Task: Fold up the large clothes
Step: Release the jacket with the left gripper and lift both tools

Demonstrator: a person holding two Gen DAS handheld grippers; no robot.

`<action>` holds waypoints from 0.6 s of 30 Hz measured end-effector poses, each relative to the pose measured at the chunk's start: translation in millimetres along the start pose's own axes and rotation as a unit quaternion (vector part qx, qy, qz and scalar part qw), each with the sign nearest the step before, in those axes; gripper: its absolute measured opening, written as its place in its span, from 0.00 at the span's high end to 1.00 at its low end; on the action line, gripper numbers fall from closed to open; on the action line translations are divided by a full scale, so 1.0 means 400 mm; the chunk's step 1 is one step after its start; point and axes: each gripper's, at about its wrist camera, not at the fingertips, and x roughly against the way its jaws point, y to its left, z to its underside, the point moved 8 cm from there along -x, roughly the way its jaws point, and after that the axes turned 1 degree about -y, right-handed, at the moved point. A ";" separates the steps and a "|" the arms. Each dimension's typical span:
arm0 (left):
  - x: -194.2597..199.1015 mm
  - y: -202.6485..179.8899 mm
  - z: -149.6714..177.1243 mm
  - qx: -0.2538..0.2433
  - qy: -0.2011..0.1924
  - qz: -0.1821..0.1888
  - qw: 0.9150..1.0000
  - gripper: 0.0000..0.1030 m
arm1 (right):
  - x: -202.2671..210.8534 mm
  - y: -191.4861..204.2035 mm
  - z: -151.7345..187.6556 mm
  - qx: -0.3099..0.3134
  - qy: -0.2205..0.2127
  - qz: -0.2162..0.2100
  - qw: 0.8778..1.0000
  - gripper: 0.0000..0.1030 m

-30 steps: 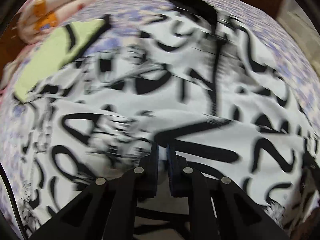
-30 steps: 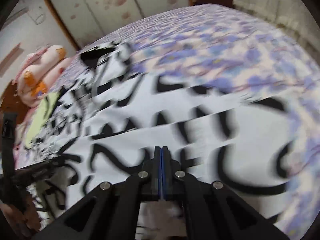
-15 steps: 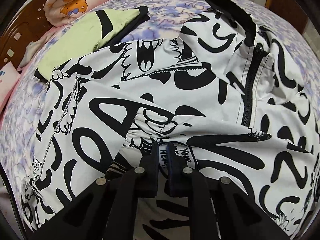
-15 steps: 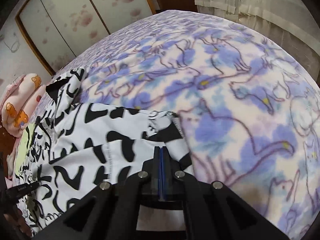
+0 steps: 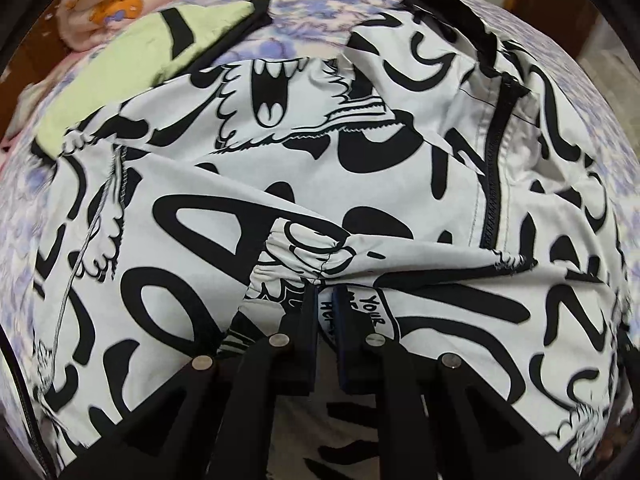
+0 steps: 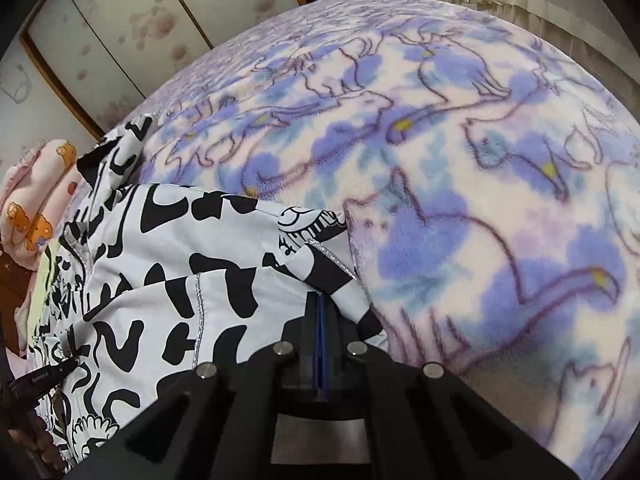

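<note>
Left wrist view: a black-and-white printed jacket (image 5: 304,184) lies spread across a bed (image 6: 460,184) covered in a purple cat-print blanket, the left gripper (image 5: 325,292) pinching a gathered fold of its cloth, apparently to carry that part over for a fold. At the garment's edge, towards the bare side of the bed, the right gripper (image 6: 321,300) is pressed together, seemingly on the hem, though the grip itself is hidden.

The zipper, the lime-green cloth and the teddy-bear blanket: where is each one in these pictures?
zipper (image 5: 493,184), left wrist view, midway along its black teeth
lime-green cloth (image 5: 132,76), left wrist view, its plain green middle
teddy-bear blanket (image 6: 36,200), right wrist view, pink roll between two bears
</note>
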 end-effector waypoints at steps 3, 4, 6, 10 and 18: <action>-0.003 0.026 -0.024 -0.006 0.046 0.037 0.998 0.93 | -0.004 0.000 -0.008 -0.010 0.023 0.020 1.000 1.00; -0.002 0.034 -0.032 -0.011 0.065 0.050 0.997 0.93 | -0.003 0.002 -0.012 -0.016 0.031 0.029 0.999 1.00; 0.008 0.052 -0.051 -0.018 0.103 0.069 0.992 0.93 | 0.002 0.013 -0.020 -0.018 0.048 0.051 0.997 1.00; 0.070 0.091 -0.121 -0.070 0.134 0.076 0.986 0.82 | 0.039 0.082 -0.049 -0.021 0.082 0.049 0.995 1.00; 0.136 0.110 -0.347 -0.117 0.139 0.127 0.975 0.61 | 0.068 0.323 -0.234 -0.002 0.111 -0.073 0.991 0.97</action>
